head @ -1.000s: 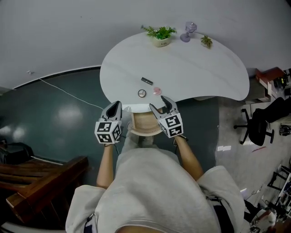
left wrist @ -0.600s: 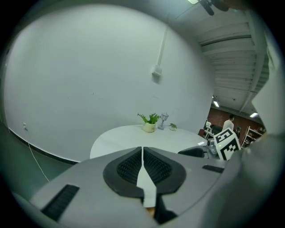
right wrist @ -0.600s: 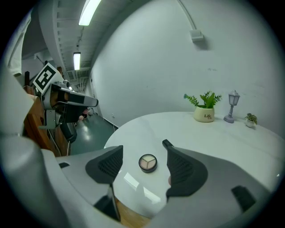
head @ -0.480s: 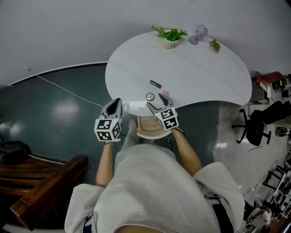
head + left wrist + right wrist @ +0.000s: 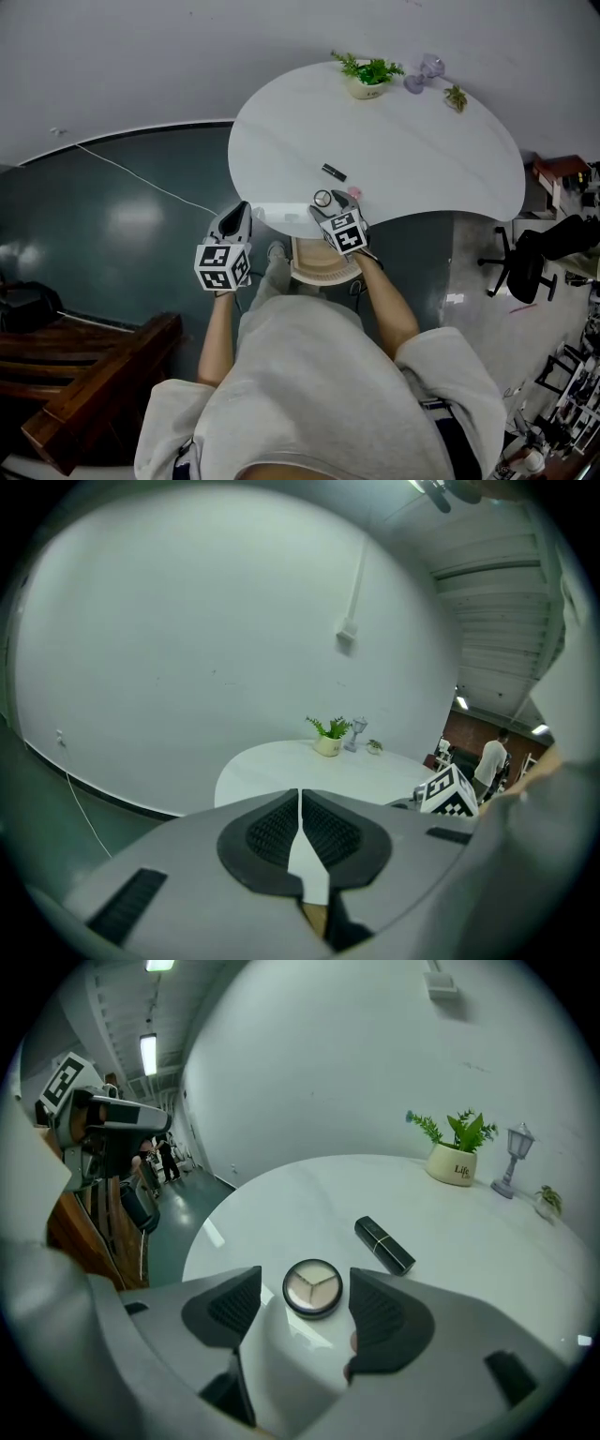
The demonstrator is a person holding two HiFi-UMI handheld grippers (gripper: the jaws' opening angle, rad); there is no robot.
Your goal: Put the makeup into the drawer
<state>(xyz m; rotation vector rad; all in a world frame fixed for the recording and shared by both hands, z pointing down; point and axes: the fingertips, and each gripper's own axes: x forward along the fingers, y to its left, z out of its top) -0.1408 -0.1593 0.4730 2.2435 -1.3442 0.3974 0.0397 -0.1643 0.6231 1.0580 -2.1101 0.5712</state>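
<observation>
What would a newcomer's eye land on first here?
The round compact sits untouched on the white table between the right gripper's wide-open jaws, which have just been closing slightly. A black lipstick tube lies just beyond it, and the left gripper hangs shut off the table's near edge.

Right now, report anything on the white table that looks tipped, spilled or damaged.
Nothing stands out. The round black compact lies flat, the black lipstick tube lies on its side beyond it, and the green potted plant stands upright near the far edge. No spills show.
</observation>
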